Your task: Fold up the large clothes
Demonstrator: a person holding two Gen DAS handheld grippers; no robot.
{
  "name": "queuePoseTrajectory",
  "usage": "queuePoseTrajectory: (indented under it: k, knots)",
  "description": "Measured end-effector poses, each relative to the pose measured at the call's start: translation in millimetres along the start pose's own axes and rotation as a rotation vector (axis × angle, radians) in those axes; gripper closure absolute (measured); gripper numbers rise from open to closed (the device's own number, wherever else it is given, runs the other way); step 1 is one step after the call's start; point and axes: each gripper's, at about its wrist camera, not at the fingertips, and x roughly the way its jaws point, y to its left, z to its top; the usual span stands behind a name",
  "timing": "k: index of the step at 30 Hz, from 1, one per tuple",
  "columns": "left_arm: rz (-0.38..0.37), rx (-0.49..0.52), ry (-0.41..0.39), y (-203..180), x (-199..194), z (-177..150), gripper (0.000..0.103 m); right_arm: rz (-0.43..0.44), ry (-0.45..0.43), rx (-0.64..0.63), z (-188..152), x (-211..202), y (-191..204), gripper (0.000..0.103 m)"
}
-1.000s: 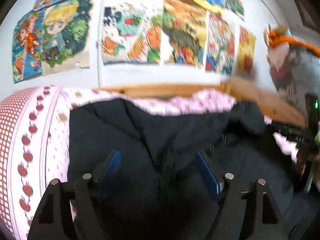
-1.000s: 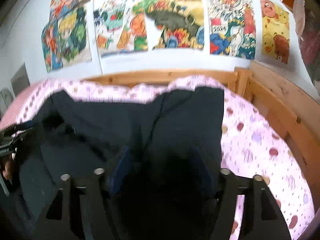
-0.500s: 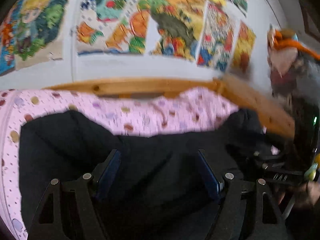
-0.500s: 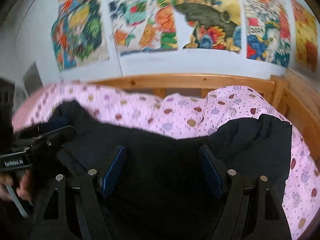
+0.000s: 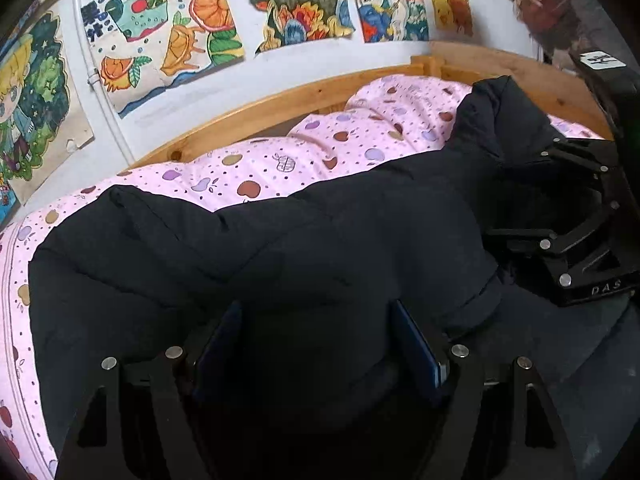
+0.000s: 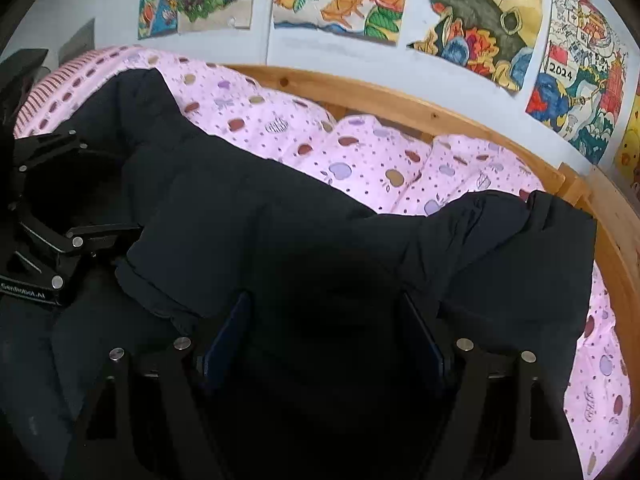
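A black padded jacket lies across a bed on a pink fruit-print quilt. My left gripper is shut on a thick bunch of its near part, and dark fabric fills the wide gap between the blue pads. My right gripper grips the same jacket further right, its jaws also wide around the padding. Each gripper shows in the other's view: the right at the right edge, the left at the left edge. A sleeve cuff lies between them.
A wooden bed frame runs along the far side and turns the corner at the right. Colourful posters cover the white wall behind. The quilt is bare beyond the jacket.
Both grippers have moved forward and down with the jacket, rolling as they went. The jacket's near part now lies folded over towards the far side, and more pink quilt shows behind it.
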Motion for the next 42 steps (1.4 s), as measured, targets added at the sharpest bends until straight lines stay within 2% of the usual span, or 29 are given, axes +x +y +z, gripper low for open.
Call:
queuePoseTrajectory:
  k: [7,13,15,17,20,22,24,26,29,31,33,38,42]
  knots:
    - [0.062,0.01,-0.02,-4,14,-2,0.026,-0.073,-0.017,-0.023,-2,11,10,0.03]
    - [0.027,-0.025,-0.089,4,-12,-6,0.026,-0.054,-0.083,0.018,-6,-10,3,0.025]
    - [0.035,-0.056,-0.139,10,-26,-7,0.026,-0.045,-0.104,0.046,-5,-21,-4,0.025]
    - [0.06,-0.089,-0.214,16,-42,-7,0.026,-0.07,-0.149,0.07,-3,-34,-9,0.025]
    - [0.068,-0.176,-0.32,32,-62,0,0.026,-0.095,-0.22,0.109,13,-49,-18,0.025]
    - [0.098,-0.227,-0.353,40,-67,6,0.024,-0.107,-0.249,0.141,27,-53,-24,0.025]
    - [0.175,-0.282,-0.342,51,-64,14,0.024,-0.119,-0.254,0.164,40,-49,-29,0.025]
    - [0.23,-0.345,-0.296,66,-54,19,0.024,-0.151,-0.223,0.203,46,-37,-36,0.025]
    - [0.269,-0.482,-0.161,92,-23,13,0.023,-0.175,-0.149,0.328,38,-12,-56,0.025]
    - [0.234,-0.554,-0.129,104,-9,2,0.022,-0.175,-0.108,0.447,27,2,-73,0.025]
    - [0.255,-0.559,-0.112,105,-1,-3,0.022,-0.156,-0.096,0.497,21,10,-80,0.025]
    - [0.329,-0.495,-0.13,90,11,-7,0.021,-0.219,-0.118,0.446,12,20,-65,0.024]
    - [0.335,-0.487,-0.137,88,14,-9,0.021,-0.243,-0.113,0.431,10,24,-60,0.023]
